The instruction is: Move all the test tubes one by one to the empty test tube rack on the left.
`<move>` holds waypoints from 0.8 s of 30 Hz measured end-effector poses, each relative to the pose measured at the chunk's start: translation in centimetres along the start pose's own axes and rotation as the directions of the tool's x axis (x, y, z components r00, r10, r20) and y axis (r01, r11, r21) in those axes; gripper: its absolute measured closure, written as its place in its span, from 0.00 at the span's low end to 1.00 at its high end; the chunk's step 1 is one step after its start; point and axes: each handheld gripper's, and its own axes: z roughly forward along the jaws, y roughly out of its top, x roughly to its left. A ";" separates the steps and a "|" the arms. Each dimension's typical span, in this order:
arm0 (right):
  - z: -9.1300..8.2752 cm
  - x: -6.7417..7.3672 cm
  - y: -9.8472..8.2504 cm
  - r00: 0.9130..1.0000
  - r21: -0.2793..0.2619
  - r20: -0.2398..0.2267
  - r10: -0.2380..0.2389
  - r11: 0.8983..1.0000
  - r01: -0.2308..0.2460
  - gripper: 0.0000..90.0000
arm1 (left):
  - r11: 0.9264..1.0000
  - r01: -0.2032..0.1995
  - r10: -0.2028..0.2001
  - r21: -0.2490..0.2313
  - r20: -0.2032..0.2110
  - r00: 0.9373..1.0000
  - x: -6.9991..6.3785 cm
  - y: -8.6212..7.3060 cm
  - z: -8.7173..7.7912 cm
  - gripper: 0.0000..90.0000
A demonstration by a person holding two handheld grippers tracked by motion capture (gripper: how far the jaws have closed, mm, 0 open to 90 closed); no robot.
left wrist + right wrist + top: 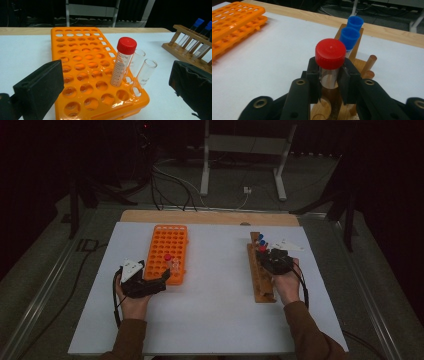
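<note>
A wooden tube rack [261, 275] lies on the right of the white table; in the right gripper view the wooden rack [359, 62] holds two blue-capped tubes [350, 37]. My right gripper [329, 77] is shut on a red-capped tube [330, 56] that stands in this rack, pads pressing just below the cap. An orange rack [168, 252] sits left of centre. My left gripper [115, 82] stands open at the near end of the orange rack [85, 70], where a red-capped tube [123, 61] and two uncapped glass tubes [146, 72] stand between its wide jaws without touching them.
The white board [210, 310] rests on a wooden top with its far edge [210, 216] showing. Behind the table are a grey metal stand [245, 157] and cables [170, 185] on a dark floor. The person's hands and brown sleeves come in from the bottom.
</note>
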 end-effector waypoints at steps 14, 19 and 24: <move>-2.1 0.0 0.9 1.000 -0.092 0.007 0.017 0.996 -0.016 0.83 | 1.000 -0.007 0.007 0.006 0.015 1.000 -0.2 0.0 0.1 0.01; -3.4 -0.2 1.5 1.000 -0.141 0.016 0.020 0.990 -0.017 0.83 | 1.000 -0.002 0.002 0.006 0.014 1.000 -0.1 -0.1 0.1 0.01; -4.3 0.0 2.3 1.000 -0.170 0.020 0.010 0.985 -0.007 0.83 | 1.000 0.006 -0.006 0.004 0.016 1.000 -0.2 -0.1 0.1 0.01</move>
